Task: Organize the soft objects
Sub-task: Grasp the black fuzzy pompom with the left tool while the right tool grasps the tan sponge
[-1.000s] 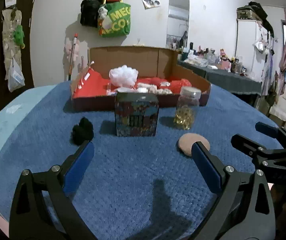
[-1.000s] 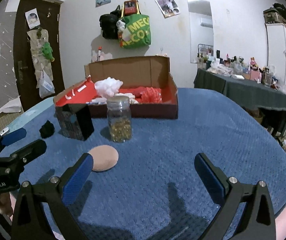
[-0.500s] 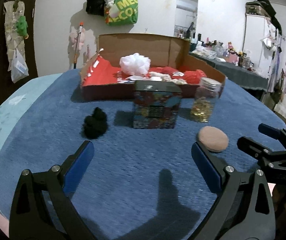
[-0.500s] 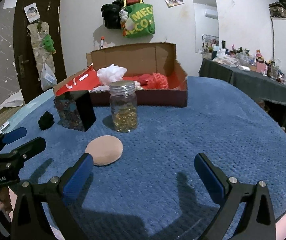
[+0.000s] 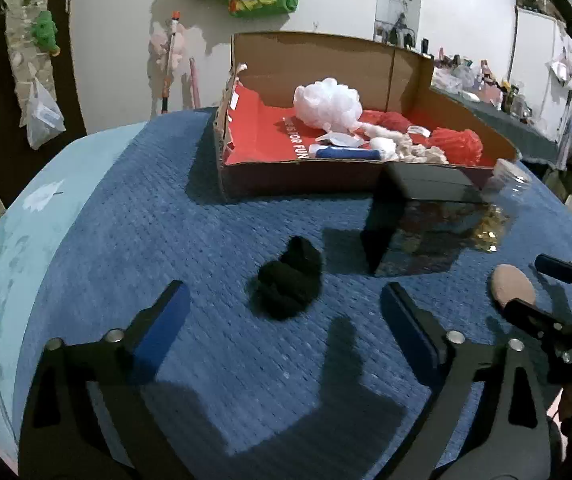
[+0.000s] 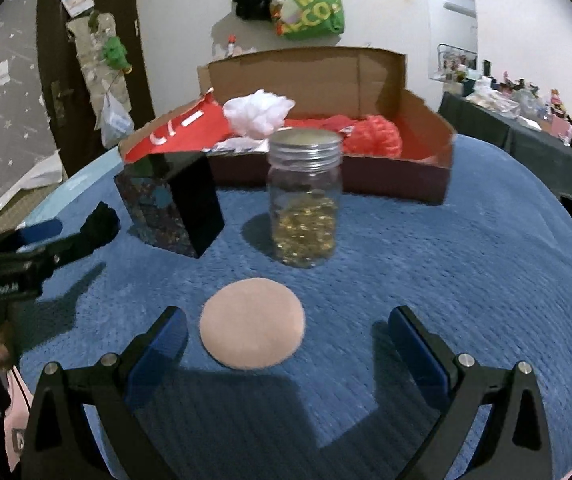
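Note:
A black fuzzy ball (image 5: 288, 284) lies on the blue cloth just ahead of my open left gripper (image 5: 282, 320), between its fingers' line. A round beige pad (image 6: 252, 322) lies flat just ahead of my open right gripper (image 6: 288, 340); it also shows in the left wrist view (image 5: 512, 286). An open cardboard box (image 5: 246, 184) at the back holds a white mesh puff (image 5: 328, 104), a red puff (image 5: 456, 146) and other soft items. The box also shows in the right wrist view (image 6: 406, 186). Both grippers are empty.
A dark printed tin box (image 6: 172, 204) and a glass jar (image 6: 304, 204) of golden capsules stand between the grippers and the cardboard box. The tin (image 5: 418, 232) sits right of the black ball. The left gripper (image 6: 42, 248) shows at the right view's left edge.
Both grippers have moved forward and lower. The left now points at the black ball; the right has closed in on the beige pad. Both stay open.

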Demonstrator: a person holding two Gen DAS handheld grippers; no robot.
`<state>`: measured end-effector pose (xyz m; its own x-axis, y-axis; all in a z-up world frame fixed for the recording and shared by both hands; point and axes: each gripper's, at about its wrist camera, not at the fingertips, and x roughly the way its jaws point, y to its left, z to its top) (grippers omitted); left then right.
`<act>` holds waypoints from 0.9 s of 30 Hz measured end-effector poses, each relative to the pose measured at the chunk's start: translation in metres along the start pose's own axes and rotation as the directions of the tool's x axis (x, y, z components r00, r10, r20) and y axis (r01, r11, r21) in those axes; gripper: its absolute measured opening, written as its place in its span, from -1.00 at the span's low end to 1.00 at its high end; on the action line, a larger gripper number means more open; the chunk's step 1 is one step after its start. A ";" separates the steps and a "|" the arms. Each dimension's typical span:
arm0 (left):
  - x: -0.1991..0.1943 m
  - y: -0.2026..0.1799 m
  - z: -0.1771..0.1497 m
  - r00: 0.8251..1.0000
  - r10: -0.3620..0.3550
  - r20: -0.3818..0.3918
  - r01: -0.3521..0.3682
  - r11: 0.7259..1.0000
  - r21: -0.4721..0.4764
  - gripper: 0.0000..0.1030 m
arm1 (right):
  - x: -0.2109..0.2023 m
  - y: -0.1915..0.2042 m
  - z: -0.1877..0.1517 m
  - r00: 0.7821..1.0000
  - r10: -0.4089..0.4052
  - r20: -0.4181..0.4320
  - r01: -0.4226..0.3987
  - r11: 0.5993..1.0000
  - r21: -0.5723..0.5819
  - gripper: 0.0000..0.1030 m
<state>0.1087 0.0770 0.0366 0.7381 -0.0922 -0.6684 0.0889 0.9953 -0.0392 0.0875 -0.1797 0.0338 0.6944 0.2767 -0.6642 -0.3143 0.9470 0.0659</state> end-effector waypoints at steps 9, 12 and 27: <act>0.024 0.003 0.006 0.988 -0.139 -0.071 0.139 0.990 -0.007 -0.41 | 0.013 0.013 0.004 0.999 0.004 -0.037 -0.007 0.997 -0.076 0.16; 0.012 -0.003 0.001 0.982 -0.183 -0.052 0.182 0.983 -0.014 -0.43 | 0.007 0.014 0.002 0.999 0.039 -0.033 -0.041 0.996 -0.078 0.06; -0.029 -0.077 -0.024 0.939 -0.339 -0.052 0.343 0.935 0.093 -0.43 | -0.023 0.007 -0.002 0.997 0.073 0.002 -0.072 0.995 -0.063 0.05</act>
<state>0.0644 0.0039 0.0414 0.6285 -0.4229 -0.6528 0.3986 0.8958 -0.1967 0.0680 -0.1803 0.0481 0.6713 0.3452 -0.6559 -0.4037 0.9124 0.0671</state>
